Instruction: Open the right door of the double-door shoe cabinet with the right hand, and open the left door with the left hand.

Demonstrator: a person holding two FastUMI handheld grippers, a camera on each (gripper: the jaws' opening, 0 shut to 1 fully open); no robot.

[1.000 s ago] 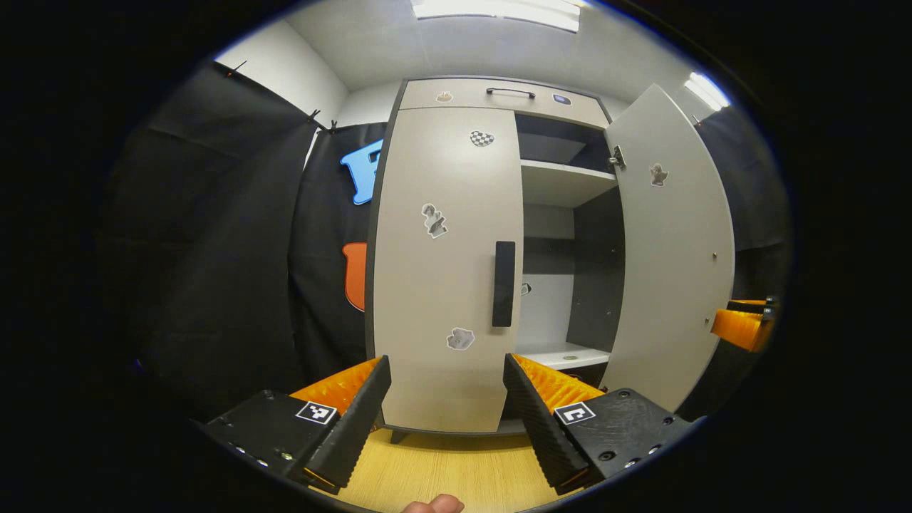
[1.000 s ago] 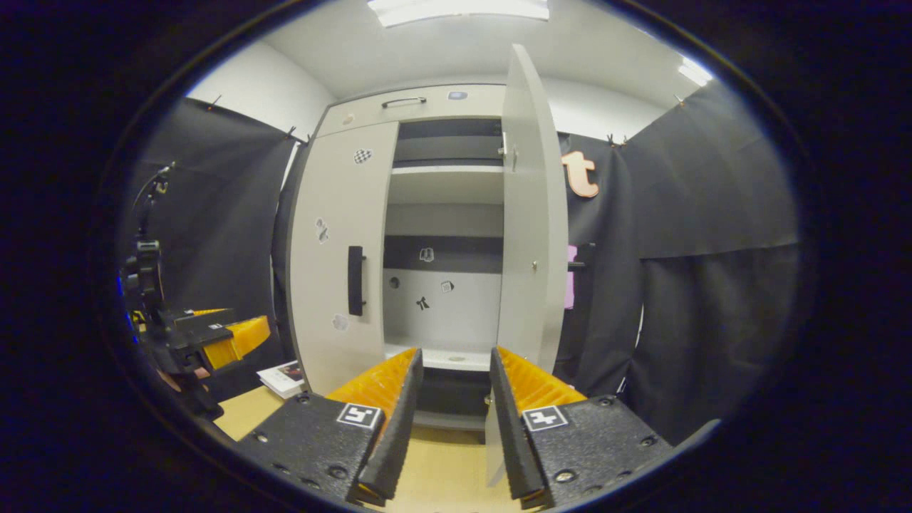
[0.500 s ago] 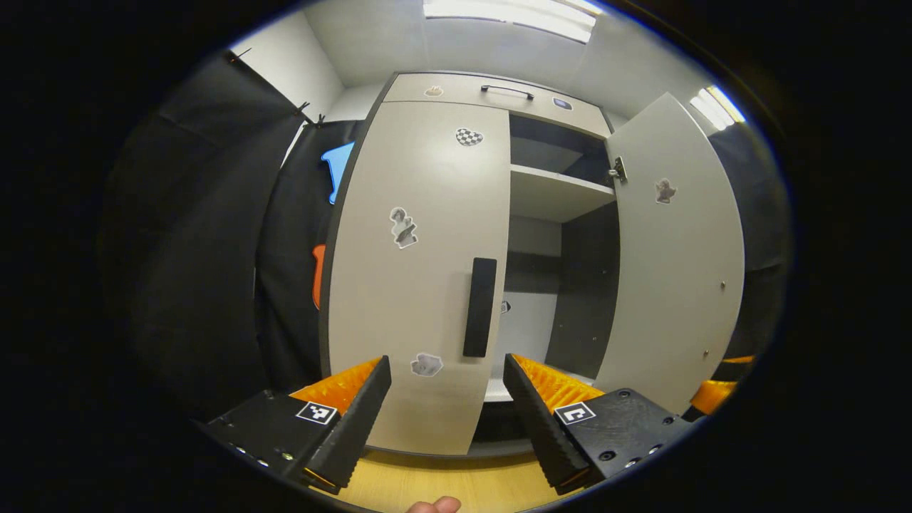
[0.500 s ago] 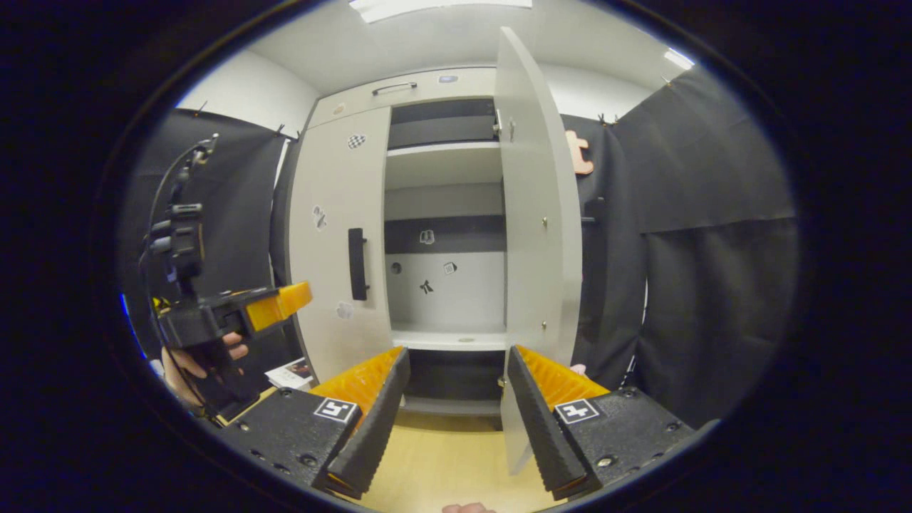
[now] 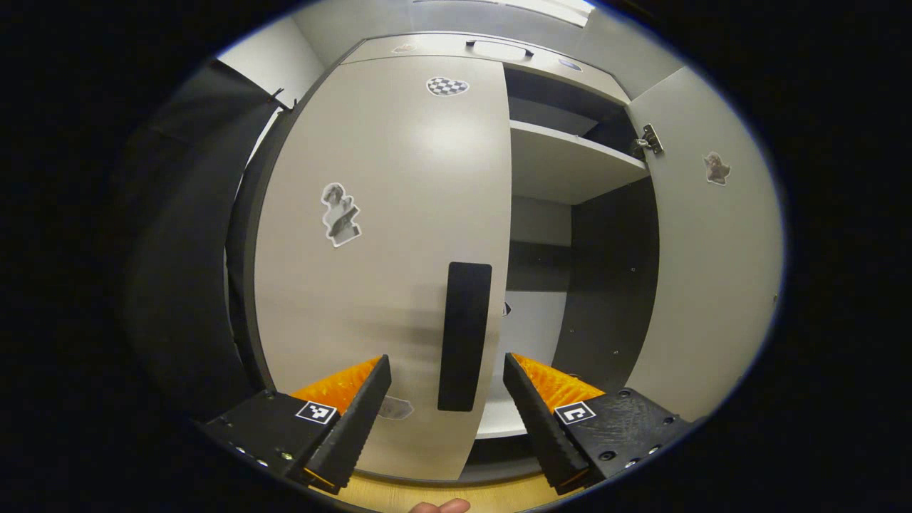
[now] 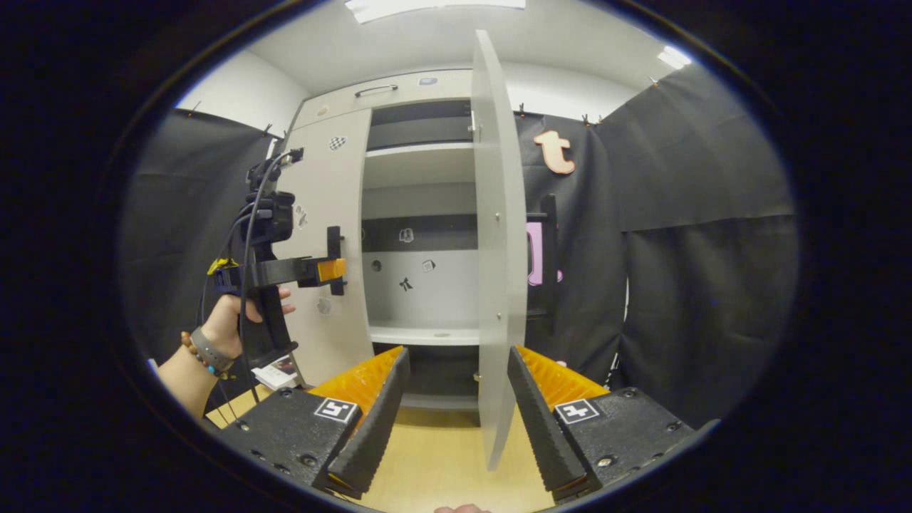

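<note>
The stiff, hinged left door (image 5: 385, 235) is best taken by its handle (image 5: 464, 335), framed between wide-spread left gripper (image 5: 447, 399) fingers

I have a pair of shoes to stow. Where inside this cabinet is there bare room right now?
The white lower shelf behind the open right door looks bare, as does the upper shelf. The left half stays blocked by the shut left door, where the left gripper crowds the black handle.

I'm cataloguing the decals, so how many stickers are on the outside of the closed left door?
3 on the left door: a checkered sticker near the top, a figure sticker at mid-height, and a pale sticker low down, partly hidden behind the left gripper.
</note>
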